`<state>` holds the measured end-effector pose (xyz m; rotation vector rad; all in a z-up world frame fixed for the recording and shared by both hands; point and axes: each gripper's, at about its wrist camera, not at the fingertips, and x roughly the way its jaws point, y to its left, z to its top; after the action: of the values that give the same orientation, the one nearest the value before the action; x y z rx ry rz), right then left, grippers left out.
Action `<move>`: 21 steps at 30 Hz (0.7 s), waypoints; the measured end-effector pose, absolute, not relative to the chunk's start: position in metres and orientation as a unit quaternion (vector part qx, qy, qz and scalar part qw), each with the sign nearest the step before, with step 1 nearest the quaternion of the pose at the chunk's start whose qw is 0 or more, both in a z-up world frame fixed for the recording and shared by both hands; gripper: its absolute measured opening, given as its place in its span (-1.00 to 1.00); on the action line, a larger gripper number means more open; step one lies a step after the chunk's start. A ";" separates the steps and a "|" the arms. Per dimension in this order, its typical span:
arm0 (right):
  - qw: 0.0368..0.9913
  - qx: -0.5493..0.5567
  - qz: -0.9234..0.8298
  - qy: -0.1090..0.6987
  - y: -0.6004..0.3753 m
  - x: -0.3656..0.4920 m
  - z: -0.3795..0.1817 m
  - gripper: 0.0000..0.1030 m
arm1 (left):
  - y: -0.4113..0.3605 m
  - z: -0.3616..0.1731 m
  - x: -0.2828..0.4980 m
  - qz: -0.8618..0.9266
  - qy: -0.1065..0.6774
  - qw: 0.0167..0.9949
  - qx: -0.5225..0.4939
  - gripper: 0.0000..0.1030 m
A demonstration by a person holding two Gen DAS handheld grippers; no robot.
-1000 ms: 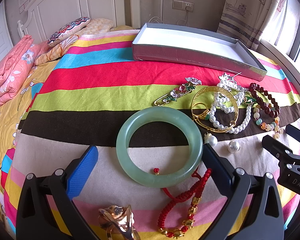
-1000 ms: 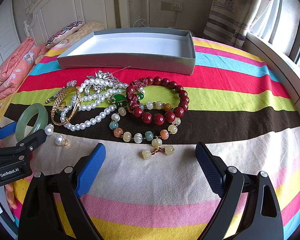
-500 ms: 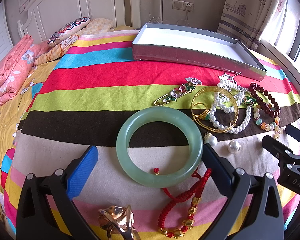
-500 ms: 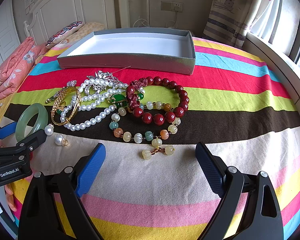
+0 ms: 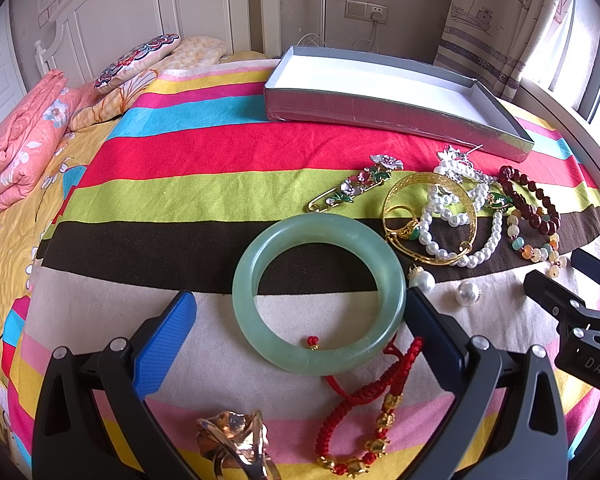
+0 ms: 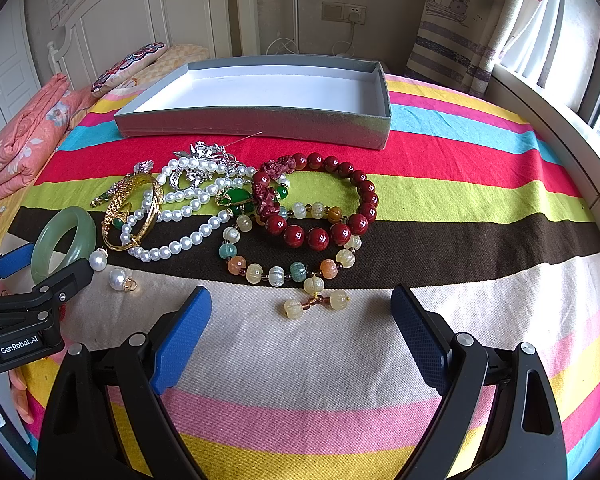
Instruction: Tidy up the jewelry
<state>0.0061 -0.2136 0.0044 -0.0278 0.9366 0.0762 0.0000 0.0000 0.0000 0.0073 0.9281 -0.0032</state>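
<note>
**A:** Left gripper (image 5: 300, 320) hasn't budged compared to a second ago, as far as I can see. Same framing, jaws spread wide, nothing in them. The bangle (image 5: 318, 295) lies flat on the bed (image 5: 172, 196) right between the pads; the right-hand pad looks like it's just beside or touching the rim at 3 o'clock, can't tell which. The left pad is well clear at 9.

**B:** Right gripper (image 6: 300, 340) is the same story, no change at all. It's wide open, empty, hanging over bare blanket. The nearest piece is the pastel bead bracelet (image 6: 292, 268) at 12 o'clock from it, with the red bead bracelet (image 6: 320, 200) just past that.

**A:** So zero progress yet. The box (image 6: 256, 120) is at 12 o'clock at the far end of the bed and its white inside looks empty. Everything's still out: pearls (image 6: 180, 216), gold bangle (image 6: 134, 216), brooch (image 5: 352, 190), red cord bracelet (image 5: 364, 400).

**B:** Reads like a pause before the first grab. My guess is the left one closes on the bangle, since it's already straddling it.

**A:** Pose-wise both are held low, pointed forward along the bed toward the box, roughly level and side by side. The left one shows up at 9 o'clock in the right view, right by the two loose pearl earrings (image 6: 118, 278).
</note>
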 end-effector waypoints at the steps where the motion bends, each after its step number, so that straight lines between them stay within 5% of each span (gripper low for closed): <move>1: 0.892 -0.013 0.037 0.451 -0.214 0.006 0.004 0.70 | 0.000 0.000 0.000 -0.002 0.448 0.894 0.004 0.96; 19: 0.892 -0.014 0.034 0.451 -0.213 0.006 0.005 0.70 | 0.000 0.000 0.000 -0.002 0.448 0.894 0.004 0.96; 20: 0.888 -0.013 0.035 0.457 -0.213 0.007 0.003 0.91 | 0.000 0.000 0.000 -0.001 0.448 0.894 0.004 0.96; 21: 0.888 -0.014 0.037 0.459 -0.212 0.007 0.003 0.91 | 0.000 0.000 0.000 -0.001 0.448 0.894 0.004 0.96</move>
<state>0.0066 -0.2125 0.0028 -0.0299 0.9531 0.0774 0.0000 -0.0001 0.0000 0.0078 0.9280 -0.0030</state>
